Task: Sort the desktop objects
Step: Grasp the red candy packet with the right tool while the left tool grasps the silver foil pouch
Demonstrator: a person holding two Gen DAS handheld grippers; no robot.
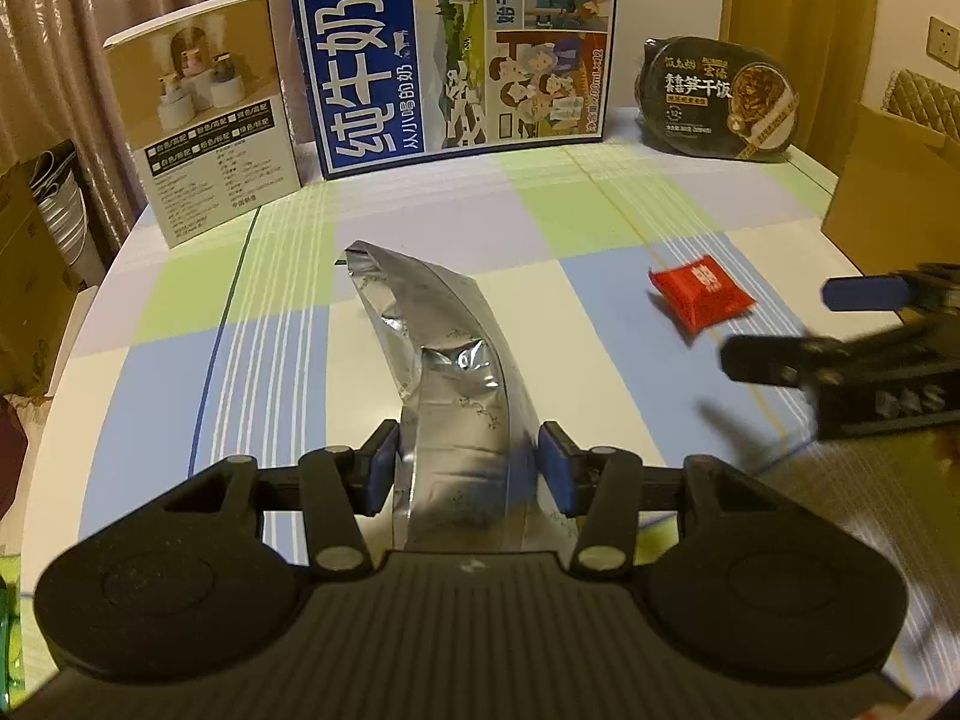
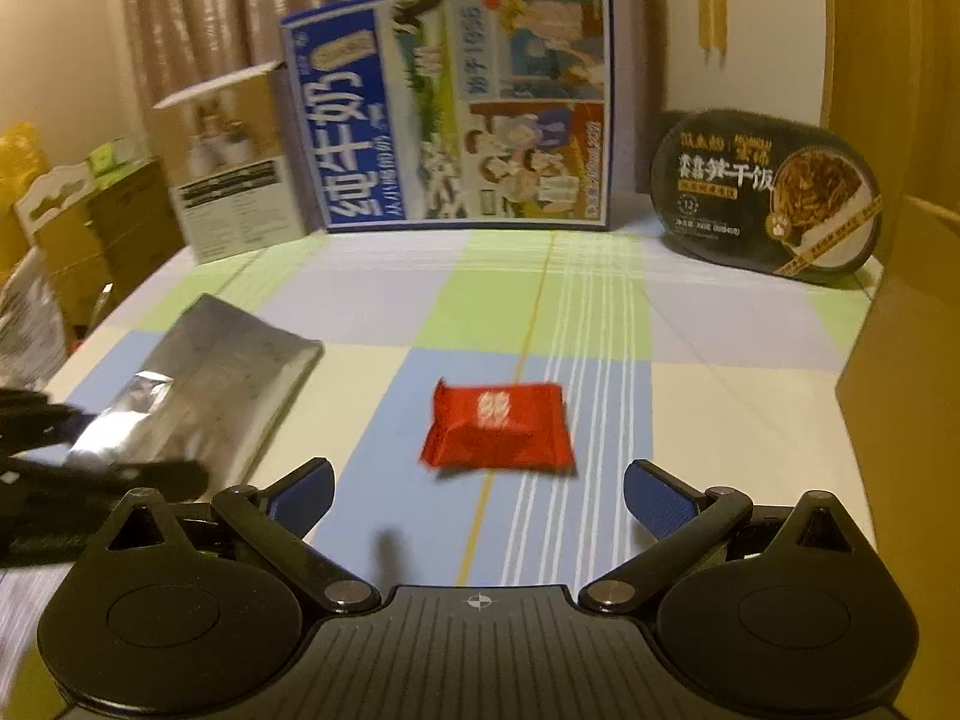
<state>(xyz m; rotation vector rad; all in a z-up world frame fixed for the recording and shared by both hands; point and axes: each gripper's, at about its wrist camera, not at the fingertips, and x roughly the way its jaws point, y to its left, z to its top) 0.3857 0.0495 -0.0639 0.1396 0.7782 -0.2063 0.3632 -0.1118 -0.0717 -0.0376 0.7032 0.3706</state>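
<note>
1. Silver foil pouch (image 1: 444, 372): crumpled, clamped at its lower end between the blue pads of the left tool (image 1: 468, 468); the rest of it juts forward above the surface, open mouth farthest from the tool. In the right wrist view it shows at the left (image 2: 210, 384).
2. Red snack packet (image 2: 498, 426): lies flat on the surface, on a blue square of the cloth, just ahead of the right tool (image 2: 480, 504) and roughly centred on its gap. Not touched by either pad.
3. Right tool: jaws spread wide, nothing between them. In the left wrist view it enters blurred from the right edge (image 1: 798, 324), near the red packet.
4. Surface (image 1: 600, 210): covered by a checked cloth of pale green, blue, lilac and cream with thin white stripes.
5. Rear of surface, standing upright: beige product box (image 1: 210, 120) at left, large blue milk carton box (image 1: 456, 48) in the centre, black oval ready-meal tub (image 1: 720, 102) at right, propped on edge.
6. Room: brownish curtains (image 1: 72, 18) behind, brown cardboard box (image 1: 894, 180) at the right edge, stacked cartons at the left.
</note>
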